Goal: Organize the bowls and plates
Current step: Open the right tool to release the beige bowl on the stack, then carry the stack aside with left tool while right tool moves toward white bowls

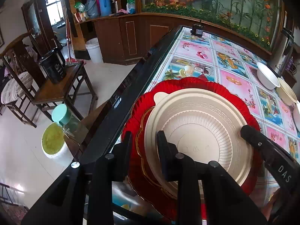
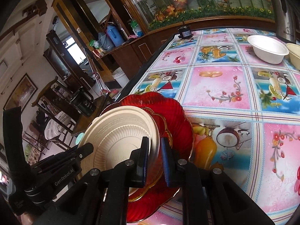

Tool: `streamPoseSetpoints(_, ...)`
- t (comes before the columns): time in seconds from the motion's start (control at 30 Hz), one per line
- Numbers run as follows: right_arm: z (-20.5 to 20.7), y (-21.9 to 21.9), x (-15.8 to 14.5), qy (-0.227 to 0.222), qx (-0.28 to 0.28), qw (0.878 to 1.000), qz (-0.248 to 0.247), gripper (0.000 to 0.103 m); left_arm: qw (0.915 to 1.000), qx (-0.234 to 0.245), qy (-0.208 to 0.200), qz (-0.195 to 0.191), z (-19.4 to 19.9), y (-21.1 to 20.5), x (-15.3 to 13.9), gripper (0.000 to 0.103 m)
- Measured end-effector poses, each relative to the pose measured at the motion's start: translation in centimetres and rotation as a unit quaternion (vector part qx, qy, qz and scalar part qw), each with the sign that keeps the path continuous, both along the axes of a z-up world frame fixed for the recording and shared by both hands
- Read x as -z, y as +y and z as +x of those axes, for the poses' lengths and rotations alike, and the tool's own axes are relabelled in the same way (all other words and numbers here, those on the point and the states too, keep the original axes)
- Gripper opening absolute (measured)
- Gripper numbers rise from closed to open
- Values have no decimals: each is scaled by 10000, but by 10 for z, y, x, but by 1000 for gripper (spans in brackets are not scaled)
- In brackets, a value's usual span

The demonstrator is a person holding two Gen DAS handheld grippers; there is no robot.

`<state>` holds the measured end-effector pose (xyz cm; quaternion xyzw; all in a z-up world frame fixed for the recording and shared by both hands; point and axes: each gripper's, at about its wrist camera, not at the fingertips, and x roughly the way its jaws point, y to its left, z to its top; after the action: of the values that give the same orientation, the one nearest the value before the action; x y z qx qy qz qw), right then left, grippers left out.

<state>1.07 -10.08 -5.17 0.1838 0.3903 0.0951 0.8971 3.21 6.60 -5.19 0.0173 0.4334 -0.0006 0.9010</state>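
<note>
A cream plate [image 1: 202,129] lies on a smaller gold-rimmed red plate [image 1: 144,165], which lies on a large red scalloped plate [image 1: 187,84] at the table's left edge. My left gripper [image 1: 143,140] straddles the stack's near-left rim, jaws a plate-rim apart. My right gripper [image 2: 154,146] straddles the rim of the cream plate [image 2: 120,131] and gold-rimmed plate [image 2: 165,127] on the opposite side; the large red plate [image 2: 176,108] lies beneath. Whether either grips is unclear. A white bowl [image 2: 268,48] and cream bowl [image 2: 294,54] stand far right.
The table [image 2: 225,86] has a fruit-print cover and a black edge [image 1: 135,75]. A steel kettle [image 1: 283,50] stands by the bowls [image 1: 268,76]. A small black device [image 1: 196,31] sits at the far corner. A chair, side table and buckets stand on the floor left.
</note>
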Motion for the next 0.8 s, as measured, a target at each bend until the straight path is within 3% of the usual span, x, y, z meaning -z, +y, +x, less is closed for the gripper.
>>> streamPoseSetpoints(0.13, -2, -12, -1, -45, 77, 9998, 193, 18, 9998, -15, -153, 159, -2, -2, -6, 26)
streamPoseSetpoints(0.2, -4, -21, -3, -102, 169, 9993, 309, 21, 9988, -117, -300, 376, -5, -3, -11, 33)
streamPoseSetpoints(0.27, -6, -34, -6, -185, 293, 9984, 450, 19, 9973, -187, -482, 515, -8, -3, -18, 58)
streamPoseSetpoints(0.33, -7, -43, -8, -244, 309, 9973, 616, 20, 9958, -255, -656, 584, -11, -2, -25, 63)
streamPoseSetpoints(0.4, -10, -53, -11, -348, 548, 9965, 528, 28, 9942, -284, -798, 662, -14, -2, -31, 63)
streamPoseSetpoints(0.8, -16, -120, -3, -383, 1250, 9875, 876, 28, 9918, -83, -936, 868, -17, -28, -43, 63)
